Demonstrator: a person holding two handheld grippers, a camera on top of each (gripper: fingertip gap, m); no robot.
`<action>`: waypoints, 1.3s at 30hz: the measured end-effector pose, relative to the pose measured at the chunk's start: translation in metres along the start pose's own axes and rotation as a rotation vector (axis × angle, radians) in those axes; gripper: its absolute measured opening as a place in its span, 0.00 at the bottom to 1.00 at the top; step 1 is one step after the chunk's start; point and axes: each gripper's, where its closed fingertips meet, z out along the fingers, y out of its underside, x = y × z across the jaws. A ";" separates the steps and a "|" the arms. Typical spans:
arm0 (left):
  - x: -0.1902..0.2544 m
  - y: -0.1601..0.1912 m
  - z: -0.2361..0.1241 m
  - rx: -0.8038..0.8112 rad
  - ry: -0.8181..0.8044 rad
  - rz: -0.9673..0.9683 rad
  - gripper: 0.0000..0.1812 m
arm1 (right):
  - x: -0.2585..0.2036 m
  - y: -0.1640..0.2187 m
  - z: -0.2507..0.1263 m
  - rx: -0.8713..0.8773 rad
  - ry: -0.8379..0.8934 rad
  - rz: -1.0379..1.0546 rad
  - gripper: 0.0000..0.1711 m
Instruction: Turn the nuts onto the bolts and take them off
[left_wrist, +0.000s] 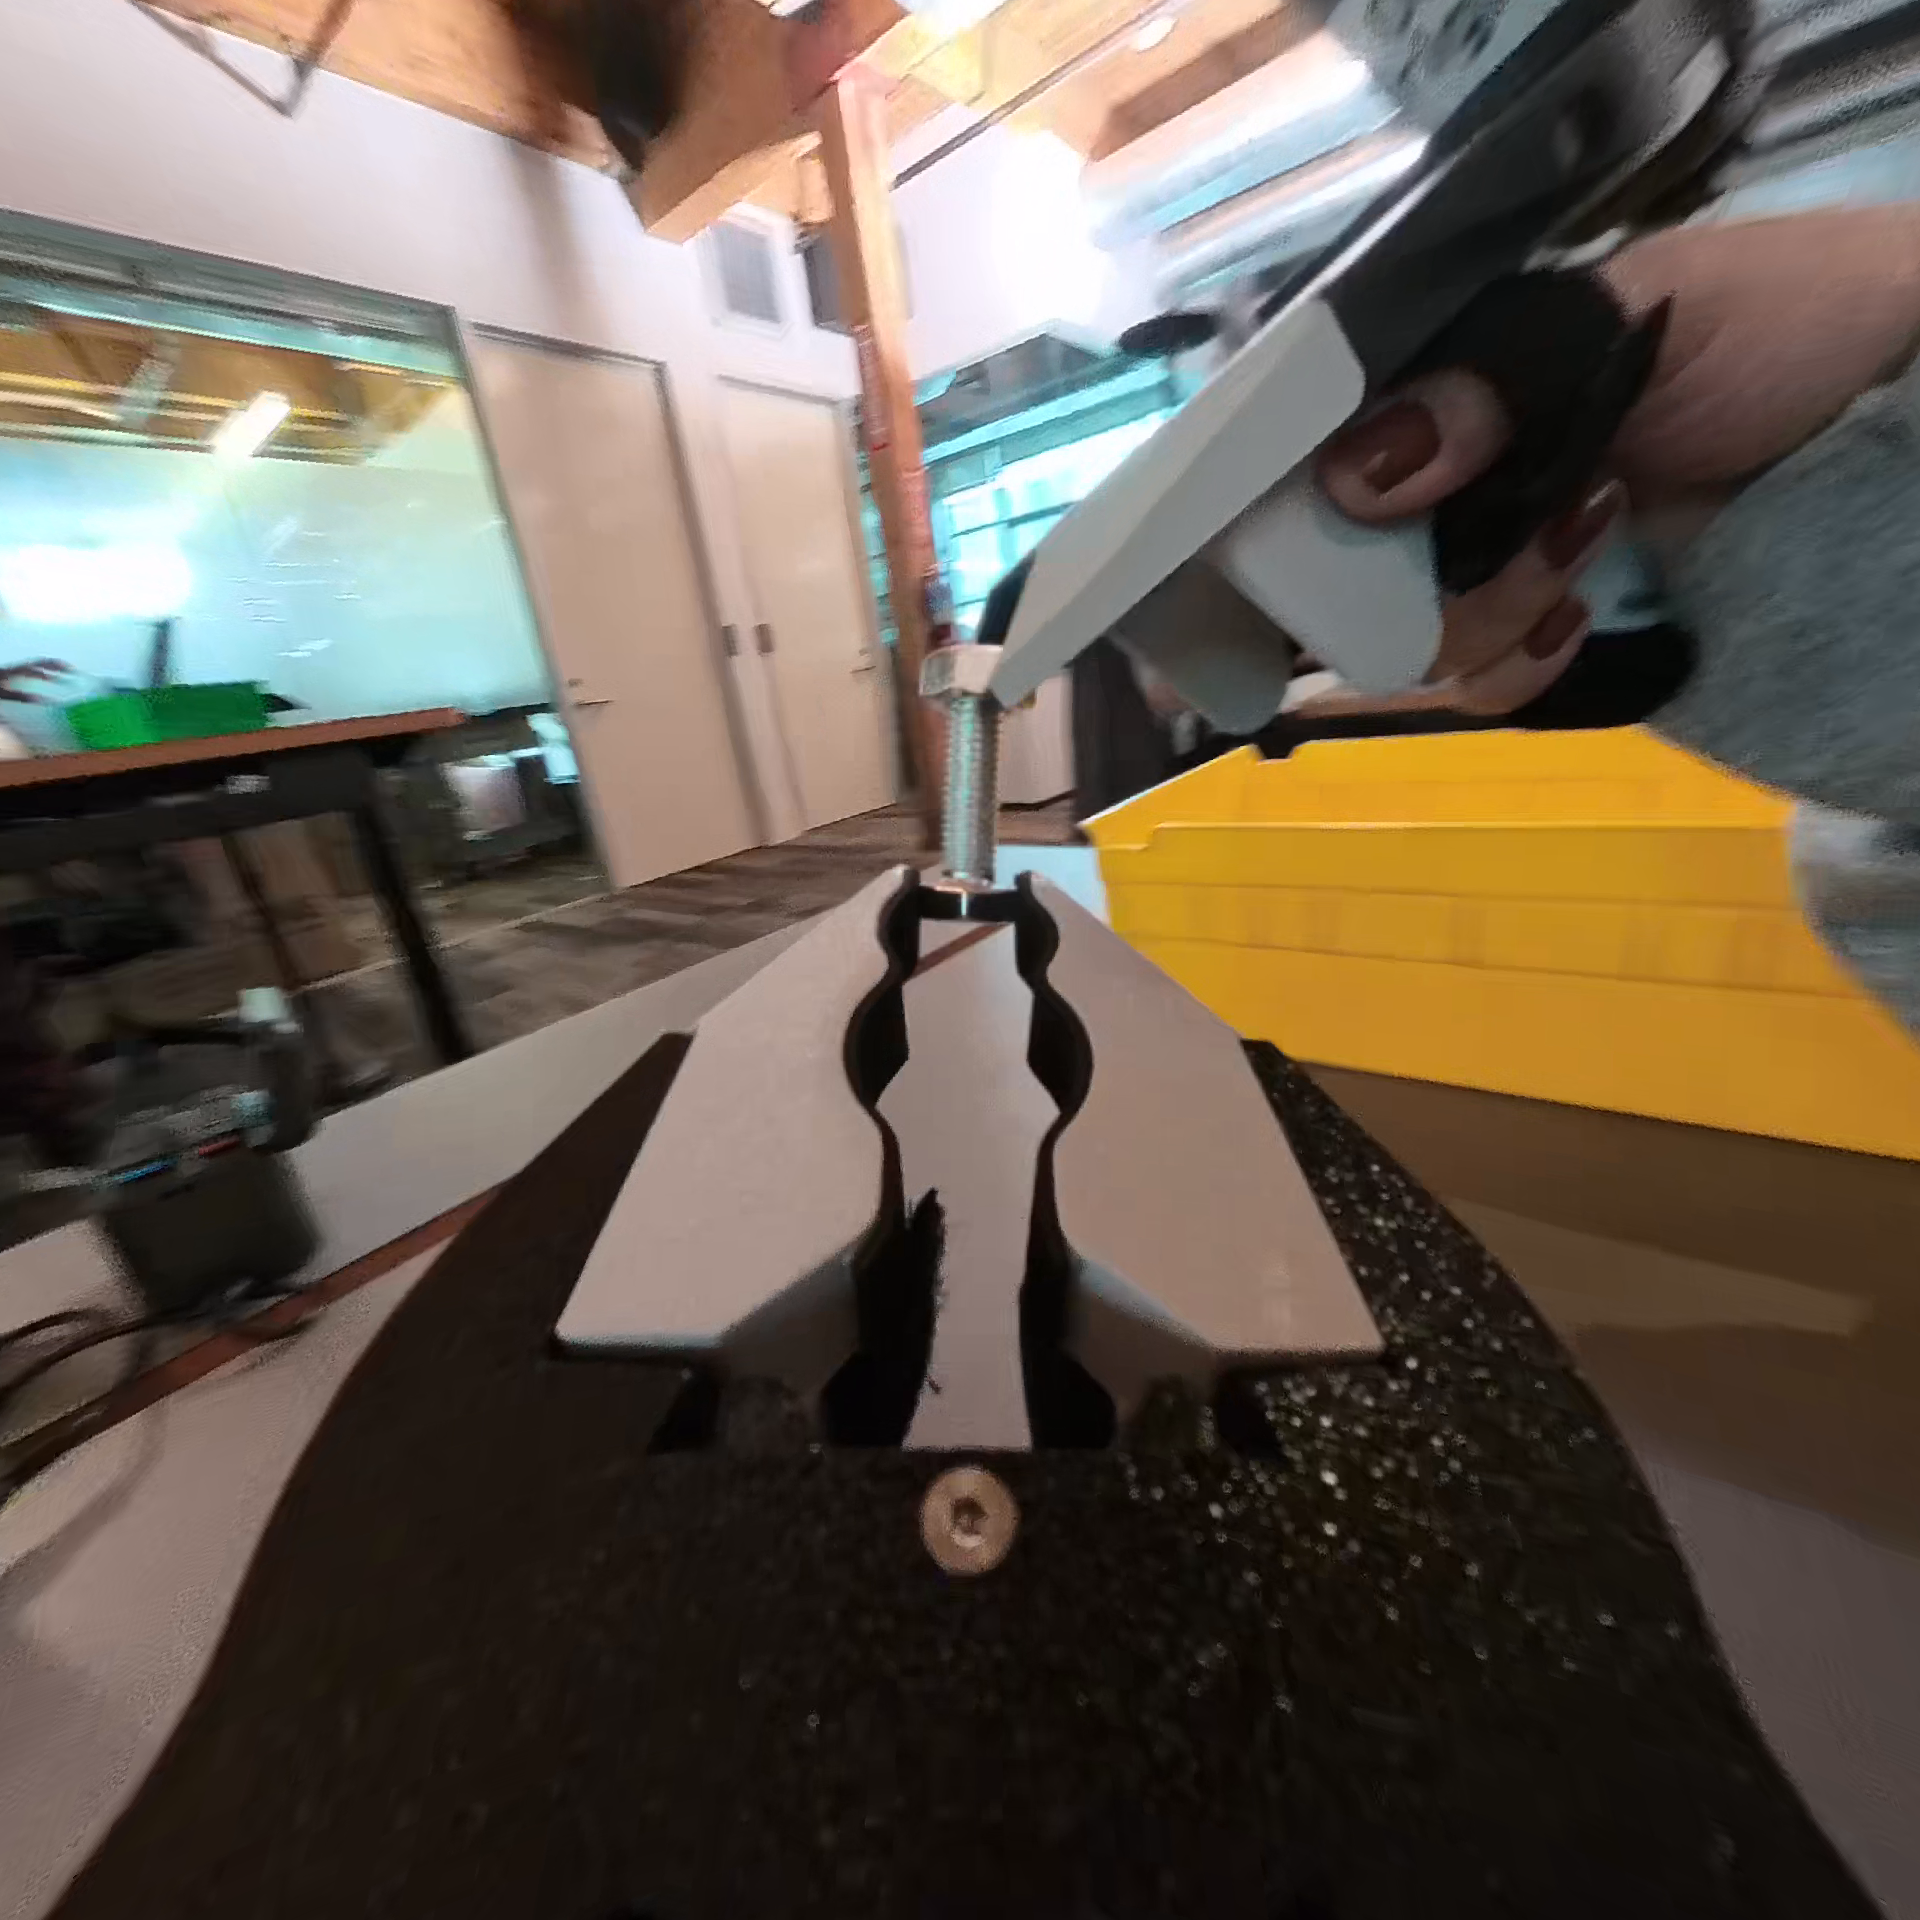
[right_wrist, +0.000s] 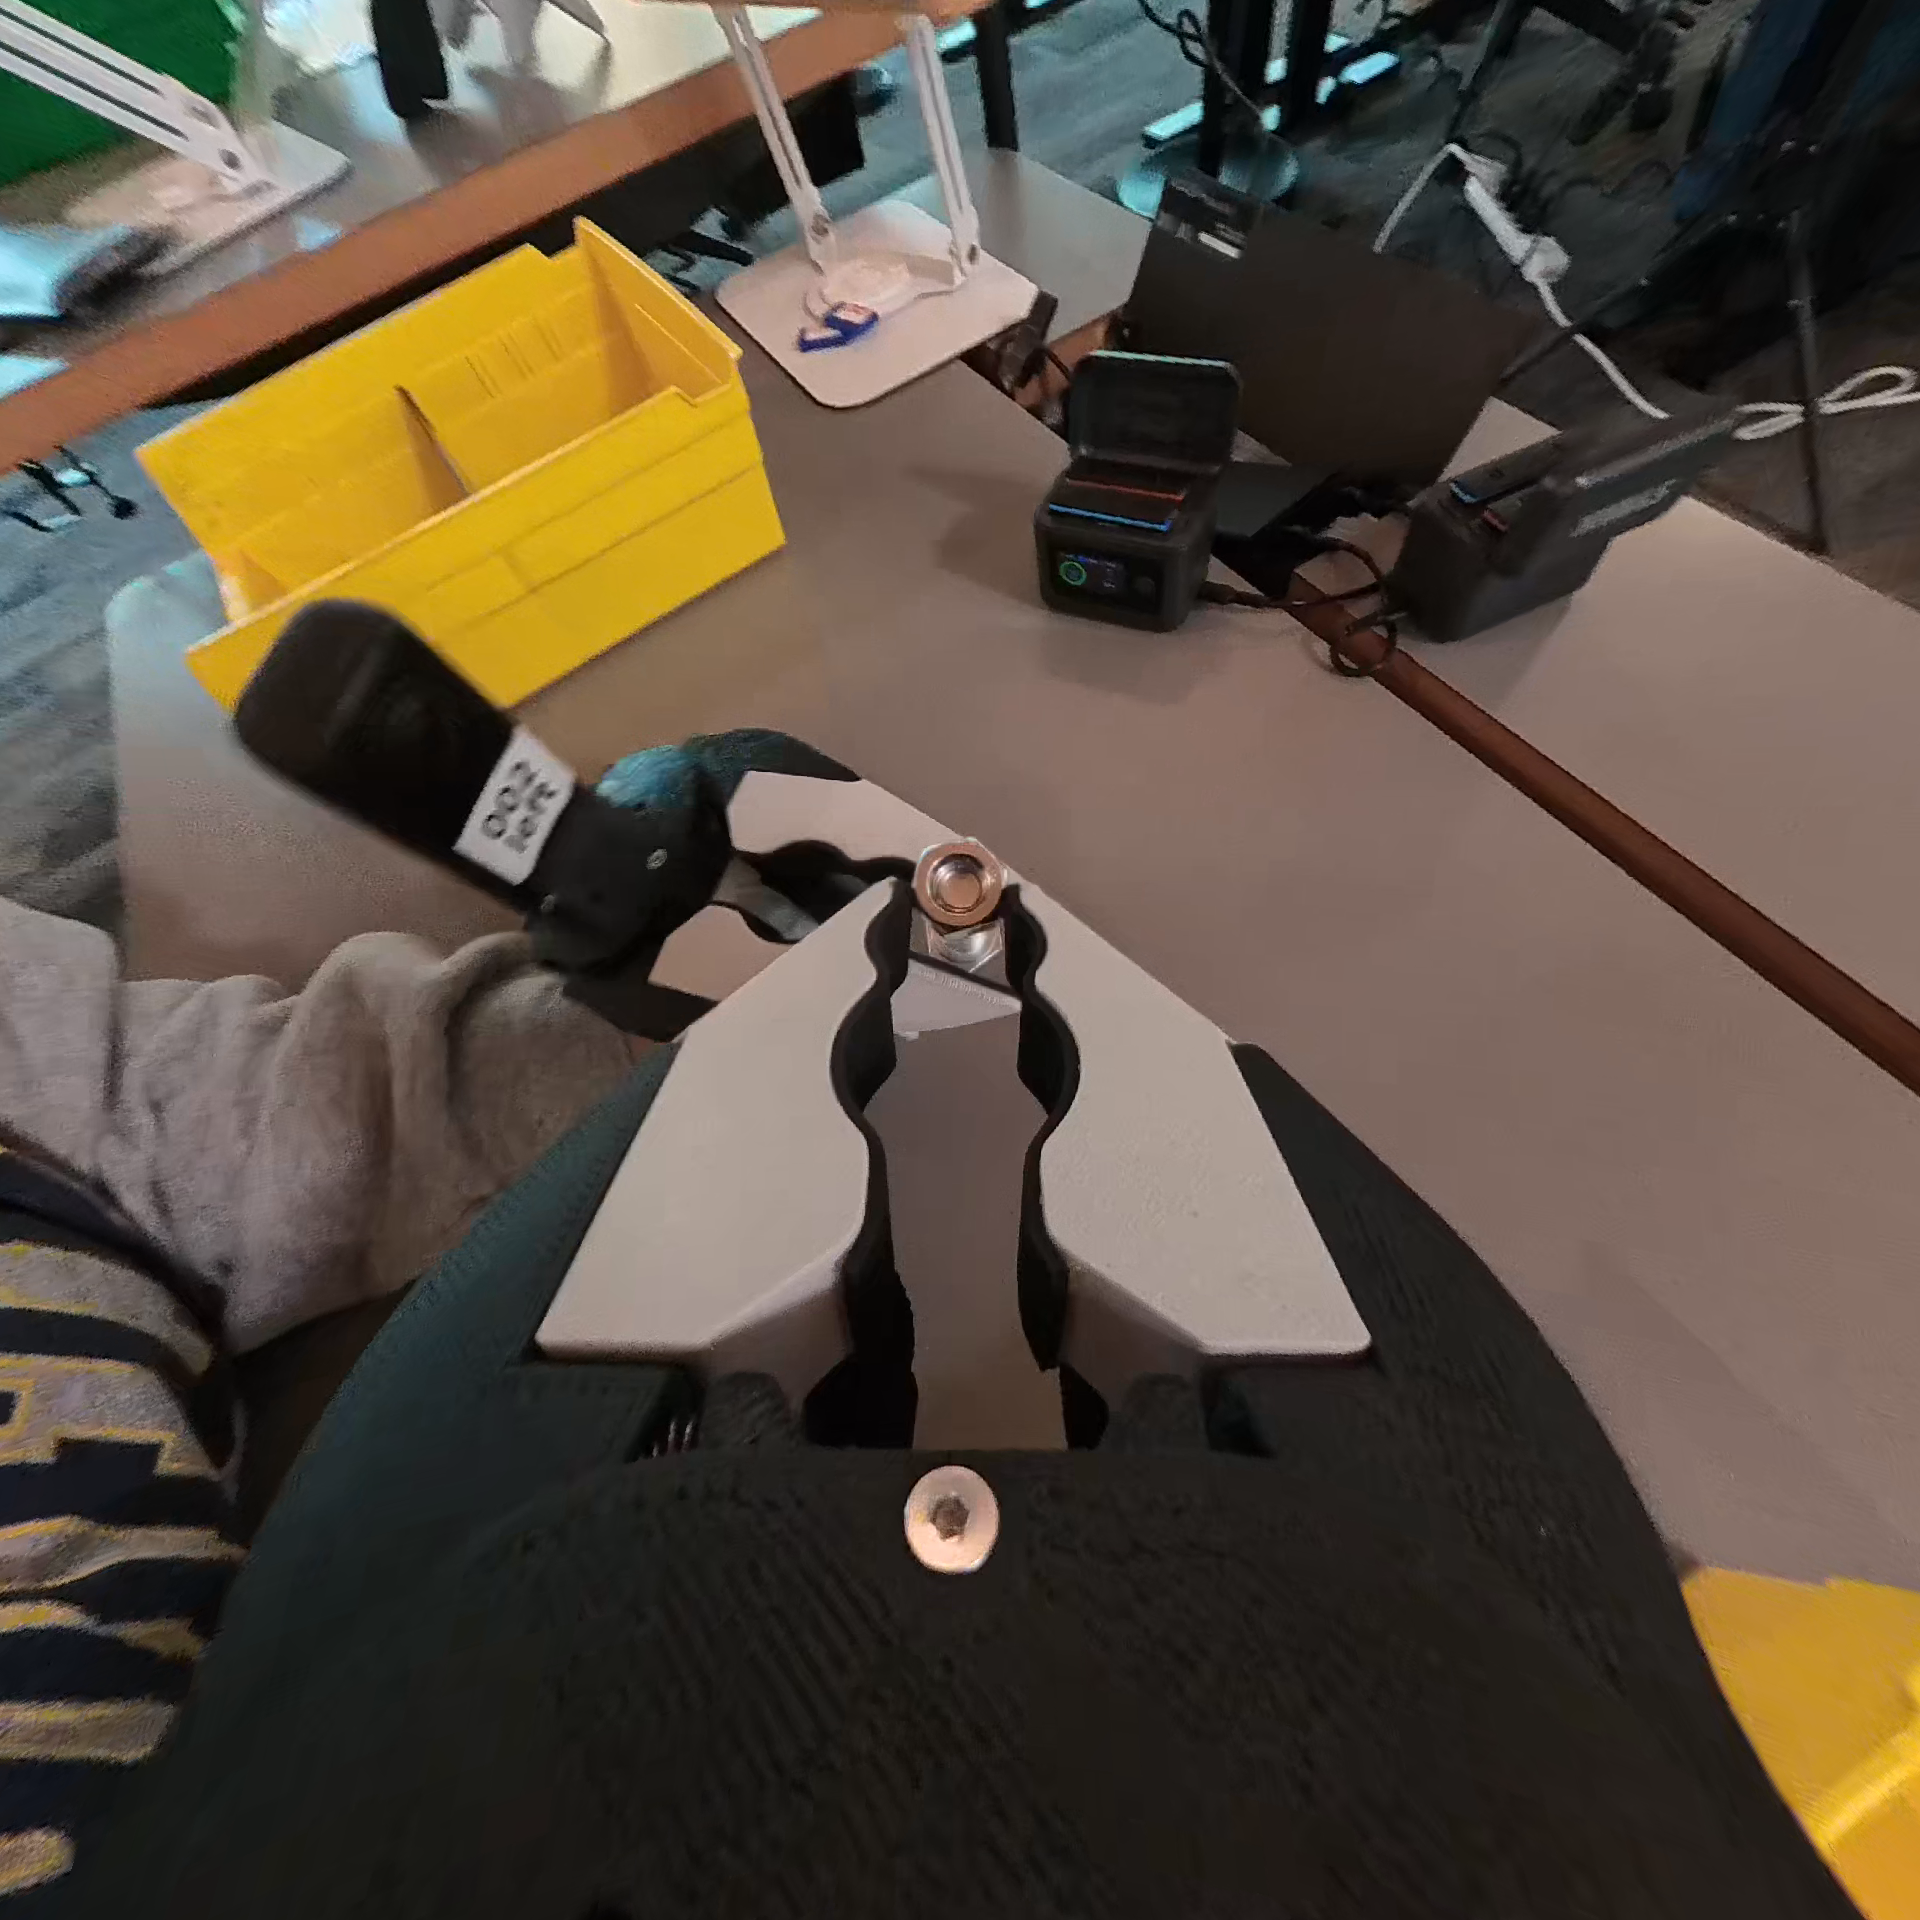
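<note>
A silver bolt (left_wrist: 968, 790) stands upright above the grey table (right_wrist: 1195, 831). My left gripper (left_wrist: 966, 902) is shut on its lower end. A hex nut (left_wrist: 958, 673) sits at the top of the threads. In the left wrist view my right gripper (left_wrist: 1003, 681) reaches down from the upper right, and a hand holds it. In the right wrist view I look down on the nut (right_wrist: 958, 881), with my right gripper (right_wrist: 958, 920) shut around it. The left gripper's fingers (right_wrist: 821, 821) come in from the left under the nut.
A yellow divided bin (right_wrist: 468, 468) stands at the table's far left, and shows close on the right in the left wrist view (left_wrist: 1455, 914). Two black charger boxes (right_wrist: 1132, 520) with cables and a white stand base (right_wrist: 883, 312) sit at the back. A second yellow bin (right_wrist: 1818, 1714) is at near right. Less than 4 cm separates the two grippers' tips.
</note>
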 end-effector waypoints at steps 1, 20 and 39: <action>0.003 -0.003 -0.001 0.018 0.060 -0.045 0.09 | -0.002 -0.001 -0.002 0.009 -0.022 0.003 0.09; 0.002 0.003 -0.003 -0.039 0.100 -0.002 0.09 | 0.001 0.005 0.002 -0.042 0.034 -0.001 0.10; 0.004 -0.053 -0.027 0.252 0.416 -0.474 0.09 | -0.052 -0.066 -0.005 0.492 -0.254 -0.209 0.33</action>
